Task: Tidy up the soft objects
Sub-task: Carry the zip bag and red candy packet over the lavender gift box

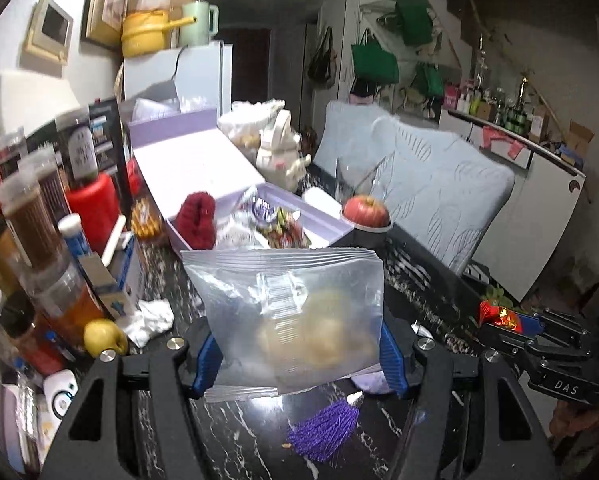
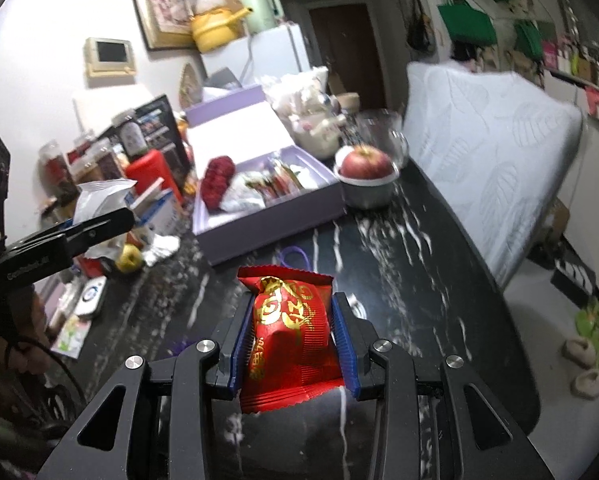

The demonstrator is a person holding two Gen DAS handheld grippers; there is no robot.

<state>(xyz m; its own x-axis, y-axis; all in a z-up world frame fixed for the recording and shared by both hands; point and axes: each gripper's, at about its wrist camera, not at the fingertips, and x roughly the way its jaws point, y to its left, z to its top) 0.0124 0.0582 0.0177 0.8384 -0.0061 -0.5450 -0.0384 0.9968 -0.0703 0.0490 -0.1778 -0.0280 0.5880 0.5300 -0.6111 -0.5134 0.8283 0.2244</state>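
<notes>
My left gripper [image 1: 299, 350] is shut on a clear zip bag [image 1: 295, 312] with pale bread-like lumps inside, held above the black marble table [image 1: 419, 280]. My right gripper [image 2: 293, 344] is shut on a red snack packet with gold print [image 2: 291, 332], also above the table; the packet shows in the left wrist view [image 1: 499, 314] too. The open lilac box [image 1: 327, 224] lies ahead and holds a dark red knitted item [image 1: 197, 216] and several wrapped snacks [image 1: 279, 224]. The box also shows in the right wrist view [image 2: 275, 216], and the left gripper with its bag shows at the left of that view [image 2: 99, 224].
A red apple [image 1: 365, 210] sits in a bowl right of the box. A purple tassel [image 1: 325, 430] lies under my left gripper. Bottles, jars, a yellow apple [image 1: 103, 336] and crumpled tissue [image 1: 151, 320] crowd the table's left side. A pale blue mattress [image 1: 431, 196] stands at the right edge.
</notes>
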